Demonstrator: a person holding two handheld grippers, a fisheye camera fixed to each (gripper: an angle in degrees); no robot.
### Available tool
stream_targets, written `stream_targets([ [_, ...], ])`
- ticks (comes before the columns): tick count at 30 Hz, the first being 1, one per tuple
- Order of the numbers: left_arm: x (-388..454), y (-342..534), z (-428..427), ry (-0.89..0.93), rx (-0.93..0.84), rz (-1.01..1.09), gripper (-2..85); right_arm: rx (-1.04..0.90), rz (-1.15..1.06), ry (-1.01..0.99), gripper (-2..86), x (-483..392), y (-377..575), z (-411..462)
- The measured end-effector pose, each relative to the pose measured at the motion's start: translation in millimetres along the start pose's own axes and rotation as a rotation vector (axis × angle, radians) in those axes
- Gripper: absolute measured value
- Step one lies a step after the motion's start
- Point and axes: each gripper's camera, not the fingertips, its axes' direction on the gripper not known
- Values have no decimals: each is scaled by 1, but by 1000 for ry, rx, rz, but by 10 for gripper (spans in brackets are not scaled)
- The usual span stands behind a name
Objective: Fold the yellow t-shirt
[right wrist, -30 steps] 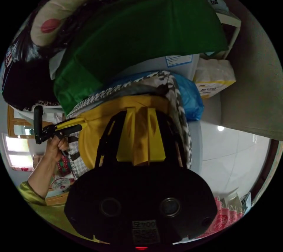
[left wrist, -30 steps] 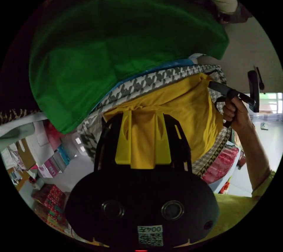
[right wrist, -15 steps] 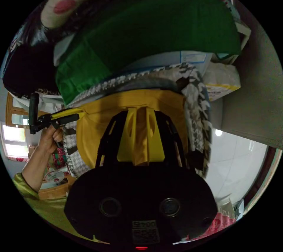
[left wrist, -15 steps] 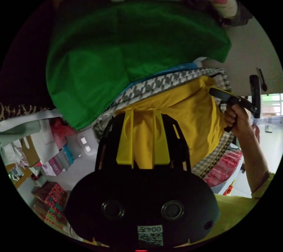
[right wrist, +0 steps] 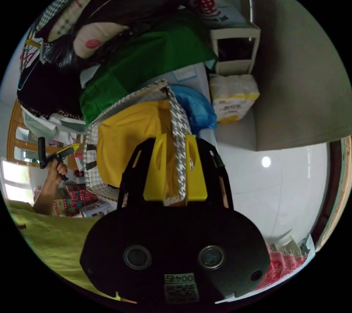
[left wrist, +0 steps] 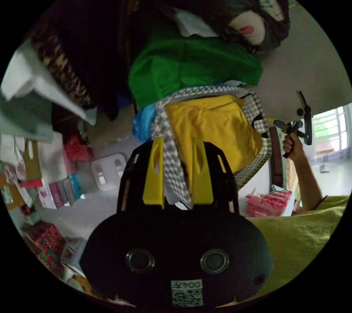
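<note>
Left gripper view: my left gripper and right gripper hang back, jaws parted, holding nothing; the yellow t-shirt lies folded on the houndstooth cloth. Next, tidying its edges.

Glossy white tiled floor (a lamp's reflection on it), plain grey wall, bright barred window.

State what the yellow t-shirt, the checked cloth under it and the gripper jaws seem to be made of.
Yellow t-shirt: soft matte knit, probably cotton; it lies in gentle folds. Checked cloth: woven fabric with a houndstooth pattern, draping over an edge. The left gripper has jaws of yellow moulded plastic, smooth and rigid, likely.
</note>
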Motion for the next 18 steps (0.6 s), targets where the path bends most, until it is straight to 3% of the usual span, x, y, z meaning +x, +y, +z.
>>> stream_targets([
  [7,-13,6,46,-10,-110,-70,160,-99,-28,38,84,-1,37,-1],
  [10,-14,8,73,33,-183,-68,123,-137,-71,39,27,-6,54,-6],
  [12,-8,8,81,81,-195,-20,52,-131,-99,63,5,-12,66,-17],
  [18,29,14,51,6,-146,96,29,-72,-111,72,-8,-19,115,-80],
])
